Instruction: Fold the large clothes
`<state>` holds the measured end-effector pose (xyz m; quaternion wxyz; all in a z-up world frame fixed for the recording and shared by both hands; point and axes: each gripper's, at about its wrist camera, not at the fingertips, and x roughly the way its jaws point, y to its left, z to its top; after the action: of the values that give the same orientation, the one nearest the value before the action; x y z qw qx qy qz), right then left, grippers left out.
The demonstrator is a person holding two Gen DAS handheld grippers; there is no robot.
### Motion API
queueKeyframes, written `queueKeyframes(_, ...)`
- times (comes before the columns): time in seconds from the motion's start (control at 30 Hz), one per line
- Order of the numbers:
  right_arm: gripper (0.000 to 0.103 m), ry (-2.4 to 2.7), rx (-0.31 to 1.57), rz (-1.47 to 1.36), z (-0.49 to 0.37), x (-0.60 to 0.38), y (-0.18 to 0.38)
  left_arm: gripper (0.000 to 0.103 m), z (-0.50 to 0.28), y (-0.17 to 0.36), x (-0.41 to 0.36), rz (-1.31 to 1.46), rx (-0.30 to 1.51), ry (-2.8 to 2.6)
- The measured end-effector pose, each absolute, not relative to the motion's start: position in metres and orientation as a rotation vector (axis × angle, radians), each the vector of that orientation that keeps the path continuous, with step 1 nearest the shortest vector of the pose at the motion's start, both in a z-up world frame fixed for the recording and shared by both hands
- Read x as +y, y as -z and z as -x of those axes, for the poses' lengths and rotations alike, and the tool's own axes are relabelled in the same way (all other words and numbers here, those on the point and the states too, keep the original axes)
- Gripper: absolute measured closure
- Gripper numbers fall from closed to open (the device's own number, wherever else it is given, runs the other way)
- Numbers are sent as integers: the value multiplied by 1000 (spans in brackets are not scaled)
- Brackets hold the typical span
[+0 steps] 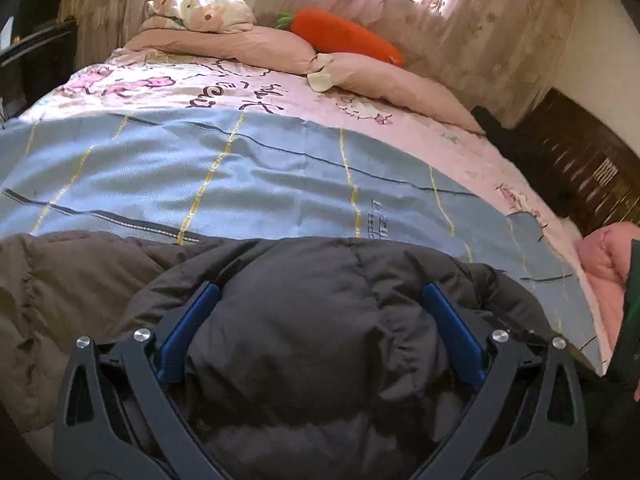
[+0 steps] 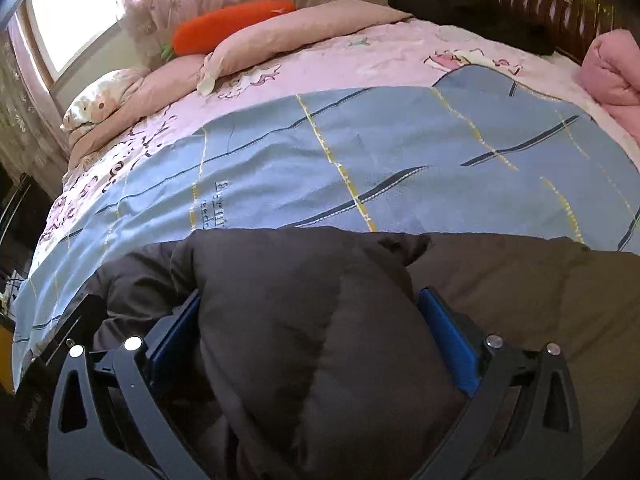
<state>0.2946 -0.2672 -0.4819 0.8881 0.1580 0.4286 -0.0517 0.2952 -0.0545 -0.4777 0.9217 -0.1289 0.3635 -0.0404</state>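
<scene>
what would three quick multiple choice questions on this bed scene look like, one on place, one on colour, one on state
1. Where does the carrot plush lie?
A. on the far pillows by the curtain
B. on the jacket
C. on the floor

2. What colour is the striped sheet under the jacket?
A. green
B. light blue
C. white

3. What lies between the left tool fingers?
A. nothing
B. a pillow
C. a bulge of the dark puffer jacket

Answers: 1 A, it rests against the pink pillows below the curtain. 2 B, light blue with yellow and dark lines. 3 C, padded fabric fills the gap between both blue pads, as with the right tool.
</scene>
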Motion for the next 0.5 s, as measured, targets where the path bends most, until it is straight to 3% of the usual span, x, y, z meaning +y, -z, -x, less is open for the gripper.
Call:
queueKeyframes(0.17, 1, 105, 881, -420, -255, -277, 449, 2, -247, 445, -53, 221, 791, 20)
queueKeyframes(0.27, 1, 113, 910, -307, -231, -266, 456, 2, -212, 460, -51, 195, 836, 3)
queueKeyframes(0.37, 1, 142, 982, -147, -223, -247, 492, 2, -201, 498, -63, 44, 899, -78)
queueKeyframes(0.5, 1, 138, 951, -202, -208, -251, 470, 2, -184, 479, -94, -218, 855, -169)
